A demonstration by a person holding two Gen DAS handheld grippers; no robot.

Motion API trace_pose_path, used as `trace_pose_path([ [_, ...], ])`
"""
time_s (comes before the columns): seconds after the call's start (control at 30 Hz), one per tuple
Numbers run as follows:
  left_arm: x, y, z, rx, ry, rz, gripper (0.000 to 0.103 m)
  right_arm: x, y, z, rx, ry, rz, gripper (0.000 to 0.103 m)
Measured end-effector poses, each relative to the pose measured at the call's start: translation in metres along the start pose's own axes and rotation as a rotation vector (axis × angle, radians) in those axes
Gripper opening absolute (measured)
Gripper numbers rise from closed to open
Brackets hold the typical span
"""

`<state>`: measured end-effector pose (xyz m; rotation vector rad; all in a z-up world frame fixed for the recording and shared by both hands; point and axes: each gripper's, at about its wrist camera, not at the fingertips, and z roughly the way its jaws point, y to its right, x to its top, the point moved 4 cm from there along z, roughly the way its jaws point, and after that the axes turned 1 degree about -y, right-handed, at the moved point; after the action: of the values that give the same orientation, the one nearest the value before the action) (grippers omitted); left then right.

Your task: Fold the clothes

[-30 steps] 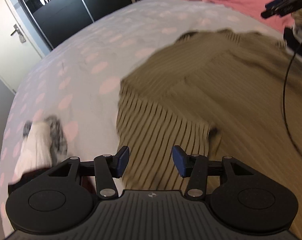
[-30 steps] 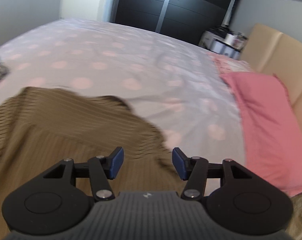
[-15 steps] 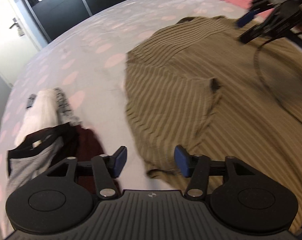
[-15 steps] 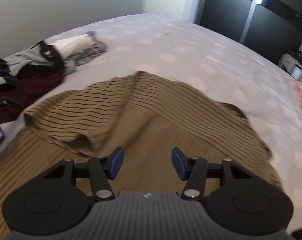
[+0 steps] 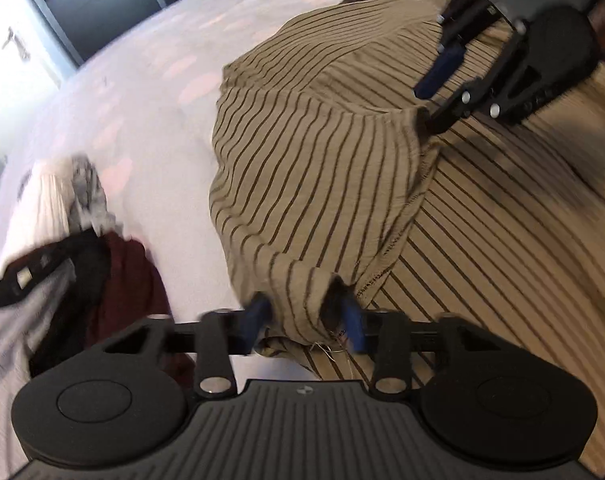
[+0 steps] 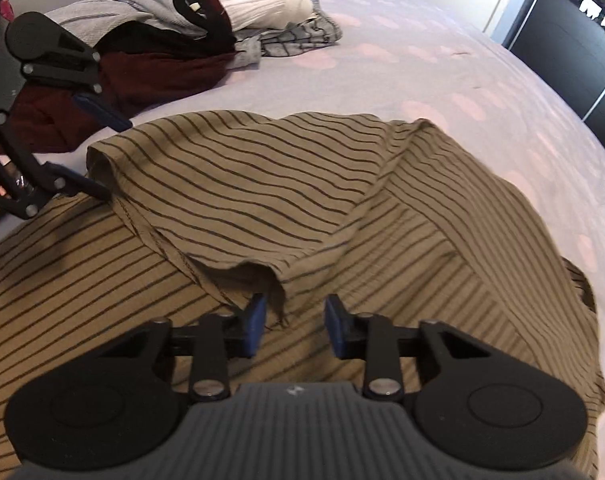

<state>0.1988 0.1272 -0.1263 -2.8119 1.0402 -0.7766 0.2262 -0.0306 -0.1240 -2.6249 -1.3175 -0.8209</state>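
Note:
An olive striped shirt (image 5: 314,168) lies spread on the bed, with one sleeve folded over its body; it also shows in the right wrist view (image 6: 262,184). My left gripper (image 5: 304,322) is open, its jaws either side of the sleeve's cuff corner, with cloth between them. My right gripper (image 6: 294,320) is open at the other corner of the sleeve edge (image 6: 276,276), the cloth just ahead of its pads. Each gripper shows in the other's view: the right one (image 5: 430,104) and the left one (image 6: 110,160).
The bed has a pale sheet with pink spots (image 6: 442,60). A pile of other clothes (image 6: 162,40), maroon, black, grey and white, lies beside the shirt; it also shows in the left wrist view (image 5: 82,256). Dark wardrobes (image 6: 574,40) stand beyond the bed.
Both grippers have moved down and in to the folded sleeve's edge. The left now has the cuff corner between its open jaws; the right swung from the pillow side to the sleeve.

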Motion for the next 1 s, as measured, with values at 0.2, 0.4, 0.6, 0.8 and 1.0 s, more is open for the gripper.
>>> trace_pose_path([
  [0.2,0.002,-0.02,-0.008,-0.025,-0.035,-0.086,0.004,0.011,0.01,0.008,-0.032,0.017,0.038,0.002],
  [0.4,0.021,-0.039,-0.024,-0.109,-0.002,-0.201,0.001,0.033,0.047,-0.007,-0.116,0.091,0.128,0.002],
  [0.6,0.045,-0.04,-0.026,-0.235,0.041,-0.313,0.001,0.067,0.085,-0.024,-0.197,0.17,0.184,0.002],
  [0.8,0.051,-0.026,-0.005,-0.27,0.013,-0.314,0.002,0.073,0.1,-0.003,-0.219,0.147,0.22,0.002],
  [1.0,0.039,-0.028,0.003,-0.325,-0.021,-0.328,0.031,0.049,0.099,0.015,-0.168,0.065,0.231,0.002],
])
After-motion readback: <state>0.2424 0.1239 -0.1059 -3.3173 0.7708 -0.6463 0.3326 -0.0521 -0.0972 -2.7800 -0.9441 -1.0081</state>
